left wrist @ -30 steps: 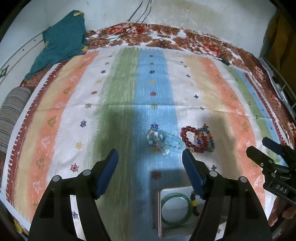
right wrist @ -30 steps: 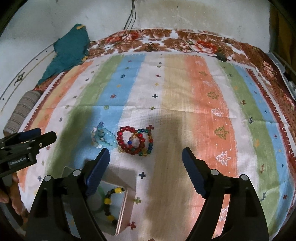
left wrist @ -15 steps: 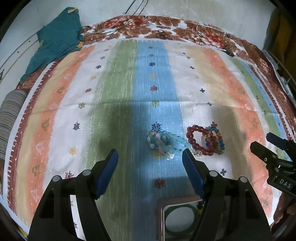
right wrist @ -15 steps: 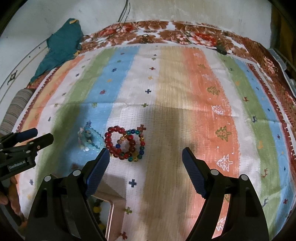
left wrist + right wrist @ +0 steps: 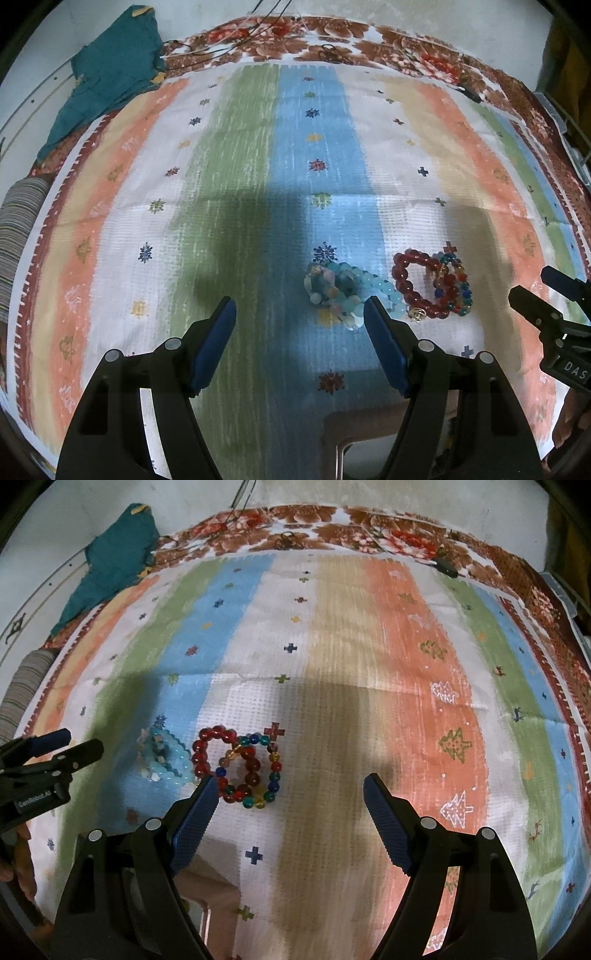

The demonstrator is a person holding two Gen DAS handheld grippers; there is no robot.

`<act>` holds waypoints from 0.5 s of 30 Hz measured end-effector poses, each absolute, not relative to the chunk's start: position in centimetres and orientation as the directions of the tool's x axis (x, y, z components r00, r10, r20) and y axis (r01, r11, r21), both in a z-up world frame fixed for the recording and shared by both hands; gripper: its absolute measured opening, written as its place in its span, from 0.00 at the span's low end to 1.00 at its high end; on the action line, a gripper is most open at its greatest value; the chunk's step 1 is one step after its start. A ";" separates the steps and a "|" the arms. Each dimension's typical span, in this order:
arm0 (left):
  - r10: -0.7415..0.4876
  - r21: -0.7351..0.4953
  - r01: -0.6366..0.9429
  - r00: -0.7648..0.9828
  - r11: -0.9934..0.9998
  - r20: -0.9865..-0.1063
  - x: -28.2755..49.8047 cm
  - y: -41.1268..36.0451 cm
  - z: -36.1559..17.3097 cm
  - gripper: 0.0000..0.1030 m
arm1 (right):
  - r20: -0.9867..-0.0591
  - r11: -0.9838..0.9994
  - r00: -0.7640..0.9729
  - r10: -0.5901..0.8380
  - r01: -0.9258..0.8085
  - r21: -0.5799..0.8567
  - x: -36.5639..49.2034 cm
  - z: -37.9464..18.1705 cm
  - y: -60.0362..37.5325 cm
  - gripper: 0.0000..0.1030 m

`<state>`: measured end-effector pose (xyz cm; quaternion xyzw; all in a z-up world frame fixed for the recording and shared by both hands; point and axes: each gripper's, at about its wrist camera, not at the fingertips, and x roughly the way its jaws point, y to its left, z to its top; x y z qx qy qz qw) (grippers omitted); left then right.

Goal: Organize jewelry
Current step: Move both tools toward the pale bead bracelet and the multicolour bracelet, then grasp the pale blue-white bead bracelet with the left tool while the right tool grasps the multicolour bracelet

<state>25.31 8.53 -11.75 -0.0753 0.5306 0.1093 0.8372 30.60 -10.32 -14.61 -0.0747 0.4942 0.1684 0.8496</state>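
A pale blue bead bracelet [image 5: 334, 288] lies on the striped cloth, just ahead of my left gripper's right finger. Beside it to the right lie a red bead bracelet [image 5: 413, 282] and a multicoloured bead bracelet [image 5: 456, 284], overlapping. In the right wrist view the red bracelet [image 5: 214, 753] and the multicoloured one [image 5: 258, 771] lie just ahead of my right gripper's left finger, with the blue one [image 5: 162, 755] further left. My left gripper [image 5: 300, 341] is open and empty. My right gripper [image 5: 290, 821] is open and empty. A box's rim [image 5: 364, 424] shows below the left gripper.
The striped cloth [image 5: 221, 184] covers a bed with a floral border. A teal garment [image 5: 107, 74] lies at the far left corner. A striped pillow [image 5: 18, 229] sits at the left edge. Cables [image 5: 229, 44] and a small black object [image 5: 471, 94] lie at the far edge.
Both grippers moved forward toward the bracelets. The box with the green bangle has slid mostly out of view at the bottom. Both grippers stay open.
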 end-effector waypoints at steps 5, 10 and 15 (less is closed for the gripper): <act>0.098 -0.010 -0.260 0.401 0.966 -0.911 26.0 8.6 -12.5 0.69 | -0.876 0.937 0.433 0.211 -0.345 0.055 31.6 -15.5 -10.3 0.78; 0.088 -0.015 -0.256 0.385 0.966 -0.919 26.9 8.6 -13.4 0.69 | -0.883 0.935 0.423 0.203 -0.350 0.048 32.3 -16.2 -9.8 0.78; 0.079 -0.018 -0.252 0.372 0.968 -0.925 27.6 8.8 -14.2 0.68 | -0.890 0.935 0.414 0.192 -0.354 0.037 33.1 -16.8 -9.4 0.78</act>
